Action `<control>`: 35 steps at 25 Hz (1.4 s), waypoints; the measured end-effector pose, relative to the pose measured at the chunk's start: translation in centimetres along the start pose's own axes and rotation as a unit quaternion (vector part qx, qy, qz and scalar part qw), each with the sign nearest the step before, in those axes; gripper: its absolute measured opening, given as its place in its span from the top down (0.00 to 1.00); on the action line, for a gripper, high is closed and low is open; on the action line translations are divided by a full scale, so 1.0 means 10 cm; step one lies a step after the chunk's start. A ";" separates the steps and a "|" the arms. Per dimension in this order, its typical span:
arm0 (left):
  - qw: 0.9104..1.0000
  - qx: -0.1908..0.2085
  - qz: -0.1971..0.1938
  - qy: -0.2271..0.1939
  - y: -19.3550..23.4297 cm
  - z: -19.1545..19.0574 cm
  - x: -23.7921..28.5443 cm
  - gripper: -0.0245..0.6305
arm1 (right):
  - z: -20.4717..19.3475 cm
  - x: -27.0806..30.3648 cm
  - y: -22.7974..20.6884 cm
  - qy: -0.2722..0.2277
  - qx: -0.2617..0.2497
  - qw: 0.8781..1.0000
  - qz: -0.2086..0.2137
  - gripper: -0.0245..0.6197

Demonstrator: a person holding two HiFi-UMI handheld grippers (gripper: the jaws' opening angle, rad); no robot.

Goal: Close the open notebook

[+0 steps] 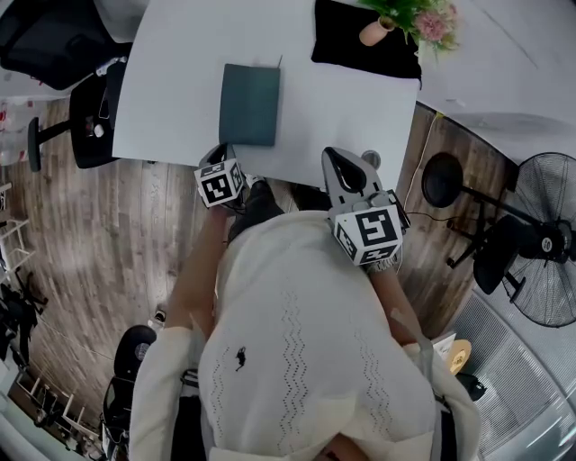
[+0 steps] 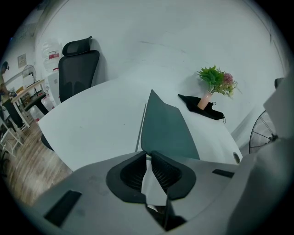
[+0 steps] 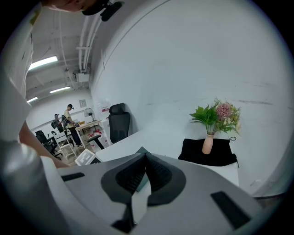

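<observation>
The dark teal notebook (image 1: 249, 103) lies shut and flat on the white table (image 1: 171, 99), near its front edge. In the left gripper view the notebook (image 2: 165, 131) sits just beyond the jaws, cover up. My left gripper (image 1: 221, 160) hovers at the table's front edge, just short of the notebook, shut with nothing in it (image 2: 148, 154). My right gripper (image 1: 343, 167) is held off to the right, also at the table edge, shut and empty (image 3: 145, 157). Only a teal corner of the notebook (image 3: 140, 150) peeks over the right gripper's jaws.
A black cloth (image 1: 360, 40) with a small vase of pink flowers (image 1: 409, 16) lies at the table's back right. A black office chair (image 1: 90, 108) stands left of the table. A floor fan (image 1: 540, 248) and a round stand (image 1: 443, 180) stand on the wooden floor to the right.
</observation>
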State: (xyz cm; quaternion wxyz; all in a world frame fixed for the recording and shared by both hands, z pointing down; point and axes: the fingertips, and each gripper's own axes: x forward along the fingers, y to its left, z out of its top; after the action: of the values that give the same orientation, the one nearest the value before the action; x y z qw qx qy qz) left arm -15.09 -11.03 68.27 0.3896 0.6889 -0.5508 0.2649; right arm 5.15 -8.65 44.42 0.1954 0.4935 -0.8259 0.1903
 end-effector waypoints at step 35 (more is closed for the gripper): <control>0.961 0.132 -0.142 -0.196 -1.28 0.79 -1.19 0.94 | -0.08 0.01 0.01 0.005 0.009 0.999 0.040 0.96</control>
State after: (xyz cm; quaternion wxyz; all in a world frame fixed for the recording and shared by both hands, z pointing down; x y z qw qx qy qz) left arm -6.27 -9.85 51.31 0.2133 0.8439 -0.4729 0.1366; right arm 5.14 -8.23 45.13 0.1872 0.4612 -0.8420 0.2078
